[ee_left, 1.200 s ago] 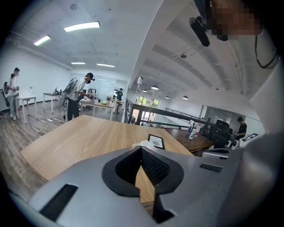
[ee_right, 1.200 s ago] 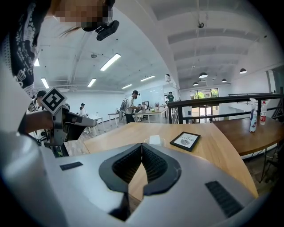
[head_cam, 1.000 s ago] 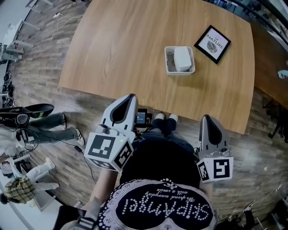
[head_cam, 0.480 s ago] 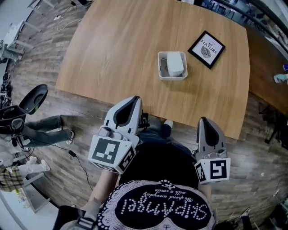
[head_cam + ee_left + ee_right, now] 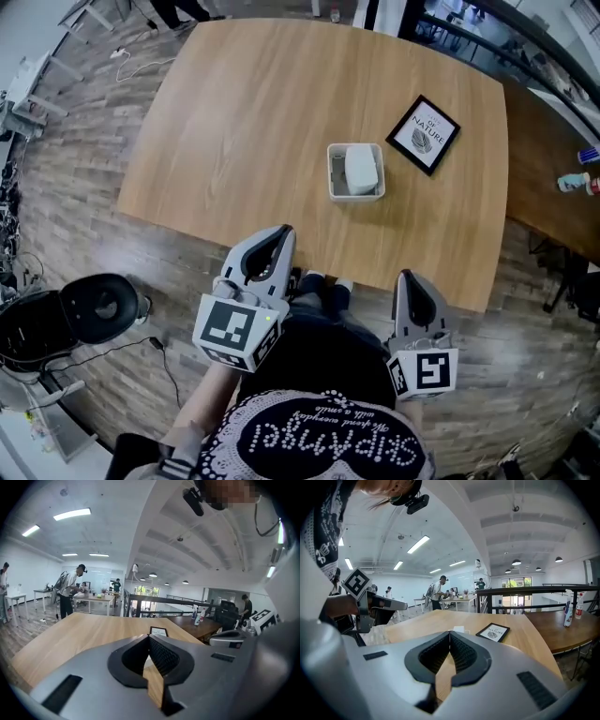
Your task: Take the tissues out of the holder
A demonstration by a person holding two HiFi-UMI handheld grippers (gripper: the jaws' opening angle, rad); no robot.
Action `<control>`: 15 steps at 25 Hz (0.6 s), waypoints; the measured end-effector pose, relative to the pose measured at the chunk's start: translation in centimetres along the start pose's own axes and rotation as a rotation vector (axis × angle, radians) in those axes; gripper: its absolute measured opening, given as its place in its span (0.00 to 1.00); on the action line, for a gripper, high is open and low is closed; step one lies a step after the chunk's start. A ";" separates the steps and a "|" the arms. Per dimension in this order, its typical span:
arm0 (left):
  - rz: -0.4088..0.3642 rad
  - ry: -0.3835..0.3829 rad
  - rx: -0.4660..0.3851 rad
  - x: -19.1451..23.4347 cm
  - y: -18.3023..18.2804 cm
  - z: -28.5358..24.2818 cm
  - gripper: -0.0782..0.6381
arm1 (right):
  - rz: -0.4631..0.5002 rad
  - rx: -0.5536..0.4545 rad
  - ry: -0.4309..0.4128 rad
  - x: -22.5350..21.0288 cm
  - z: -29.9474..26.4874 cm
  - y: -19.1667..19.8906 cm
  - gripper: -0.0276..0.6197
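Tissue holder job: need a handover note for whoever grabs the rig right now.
Left gripper: shut, empty, by the near edge of the table.
Right gripper: shut, empty, also by that edge.
Holder: on the table ahead of both grippers, beside a framed card. The tissues lie inside it.
Done: nothing, tissues not yet touched.
Left: reach in, open a gripper, grasp the tissues, lift them out.

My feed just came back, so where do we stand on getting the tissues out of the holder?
Nothing is done yet: the tissues lie in the white holder on the table. Nothing is in hand: the left gripper and right gripper are shut and empty, at the table's near side, well short of the holder. Remaining: reach the holder, grip the tissues, lift them out.
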State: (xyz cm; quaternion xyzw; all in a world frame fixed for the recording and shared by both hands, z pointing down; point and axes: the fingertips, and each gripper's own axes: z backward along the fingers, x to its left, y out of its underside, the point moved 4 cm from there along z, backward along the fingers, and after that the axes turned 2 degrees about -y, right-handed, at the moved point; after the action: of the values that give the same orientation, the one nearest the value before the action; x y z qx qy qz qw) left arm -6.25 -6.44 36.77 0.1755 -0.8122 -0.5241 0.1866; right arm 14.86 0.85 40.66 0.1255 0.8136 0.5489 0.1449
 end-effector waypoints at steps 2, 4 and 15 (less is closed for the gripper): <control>-0.056 0.022 0.017 0.0 0.4 -0.4 0.12 | 0.005 0.016 0.009 0.9 -0.3 0.2 0.06; -0.105 0.041 0.021 -0.1 0.5 -0.8 0.12 | 0.001 0.029 0.015 1.4 -0.7 0.2 0.06; -0.085 0.110 -0.019 0.9 -0.3 -2.2 0.12 | 0.022 -0.031 0.047 1.8 -3.9 -1.7 0.06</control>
State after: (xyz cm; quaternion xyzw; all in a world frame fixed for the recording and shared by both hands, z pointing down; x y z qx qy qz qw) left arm -5.89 -8.74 37.47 0.2364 -0.7877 -0.5287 0.2101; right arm 11.63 -2.44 40.26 0.1193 0.8067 0.5658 0.1217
